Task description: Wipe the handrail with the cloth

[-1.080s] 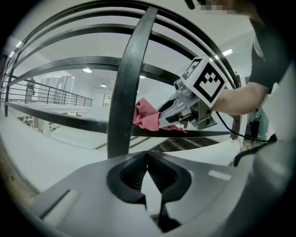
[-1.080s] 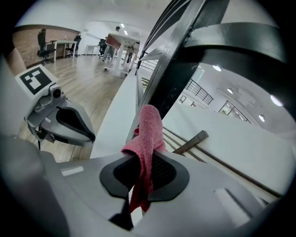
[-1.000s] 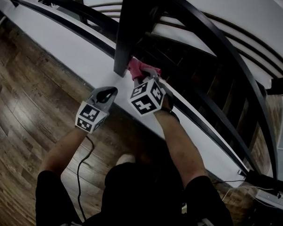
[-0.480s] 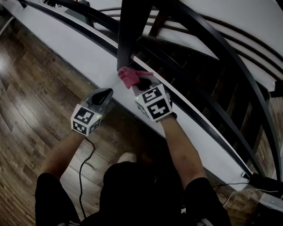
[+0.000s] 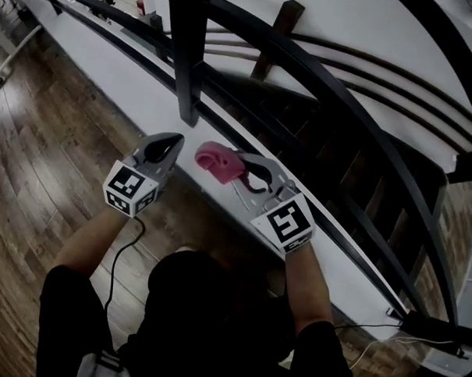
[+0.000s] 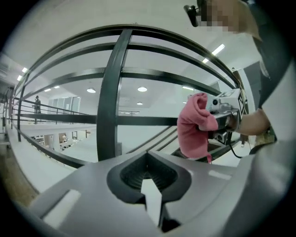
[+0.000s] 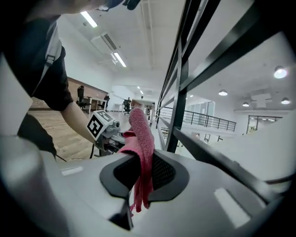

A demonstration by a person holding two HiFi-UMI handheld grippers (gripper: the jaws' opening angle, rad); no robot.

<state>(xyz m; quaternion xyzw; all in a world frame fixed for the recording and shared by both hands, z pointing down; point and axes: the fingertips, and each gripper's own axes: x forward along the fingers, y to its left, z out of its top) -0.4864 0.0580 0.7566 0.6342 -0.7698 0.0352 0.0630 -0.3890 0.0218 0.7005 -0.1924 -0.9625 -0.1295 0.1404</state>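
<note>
Wooden floor, black handrail, pink cloth

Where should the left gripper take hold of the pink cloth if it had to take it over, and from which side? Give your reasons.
Probably the bunched free end of the cloth, which juts past the right gripper towards the left gripper. Come from the person's left, opening the jaws first: they are shut now, and the right gripper's jaws cover the cloth's other end.

Thin cables lie on the wooden floor.
</note>
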